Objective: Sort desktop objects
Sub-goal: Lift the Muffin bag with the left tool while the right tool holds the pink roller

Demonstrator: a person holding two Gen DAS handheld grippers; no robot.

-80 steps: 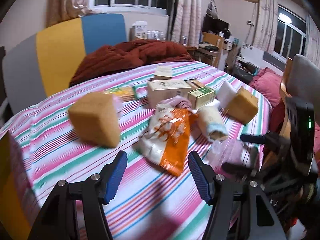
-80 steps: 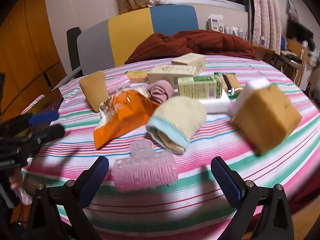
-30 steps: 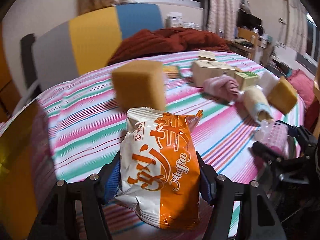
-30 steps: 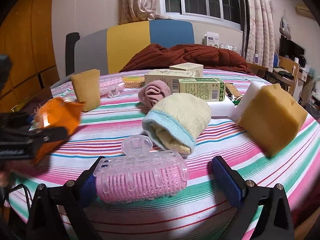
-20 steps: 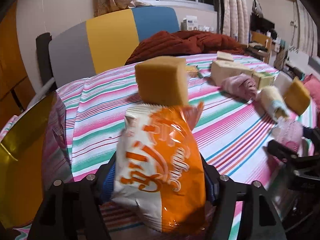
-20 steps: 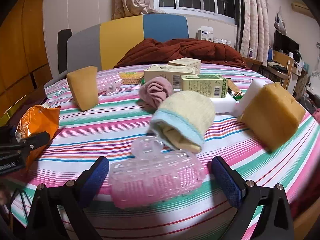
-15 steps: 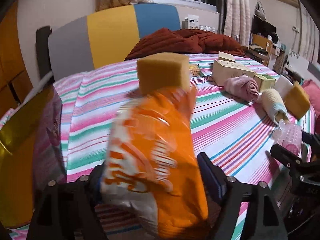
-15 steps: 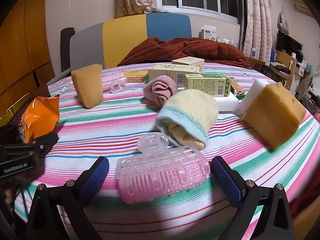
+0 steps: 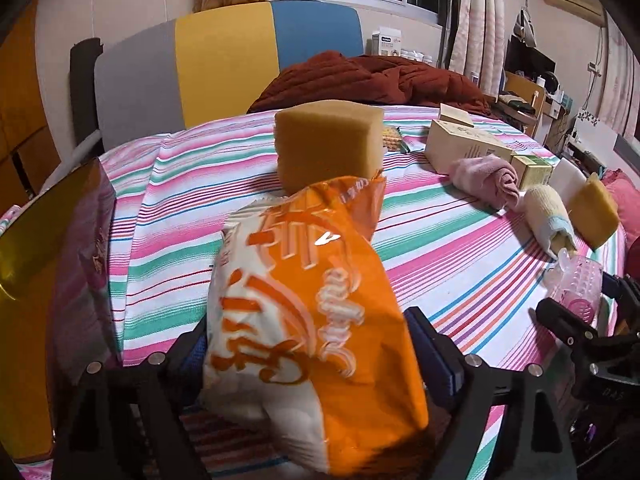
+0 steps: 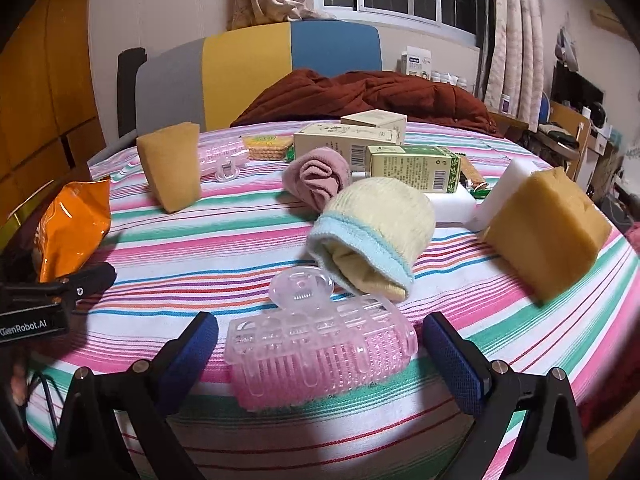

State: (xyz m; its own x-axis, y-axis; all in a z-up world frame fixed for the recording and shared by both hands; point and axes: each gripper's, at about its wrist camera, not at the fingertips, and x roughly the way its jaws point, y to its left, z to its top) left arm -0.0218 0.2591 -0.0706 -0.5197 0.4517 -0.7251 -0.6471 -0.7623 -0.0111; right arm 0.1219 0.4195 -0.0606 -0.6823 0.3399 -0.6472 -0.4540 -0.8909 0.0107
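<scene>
1. Left gripper point(image 9: 316, 354): jaws have just been opening and now stand wide. The snack bag point(image 9: 308, 312) sits between them, but I see a gap at the right pad, so I read it as let go, not gripped.
2. The bag lies near the left edge of the striped cloth point(image 9: 440, 240), just in front of the tall sponge point(image 9: 328, 148) and next to a gold-and-pink bag point(image 9: 48, 280) at far left. My guess is that this corner is the snack pile, which is why I dropped it here.
3. Bag is tilted, with its top leaning toward the sponge. I can't tell if it rests flat or is propped on my fingers, so pulling back may tip it.
4. Right gripper point(image 10: 316, 354): jaws wide and holding nothing. The pink hair roller point(image 10: 320, 348) lies between the pads, with clear space on both sides.
5. I've straddled the roller with its long axis across the jaws, so closing should clamp its ends. The clear clip on top faces away, out of the pads' path.
6. Roller sits at the near edge of the cloth, just in front of the rolled yellow towel point(image 10: 372, 232). A second roller point(image 10: 224, 158) lies far back by the sponge, probably where this one belongs.
7. Boxes point(image 10: 412, 168), pink cloth point(image 10: 320, 178) and the other sponge point(image 10: 544, 232) are unsorted mid-table.
</scene>
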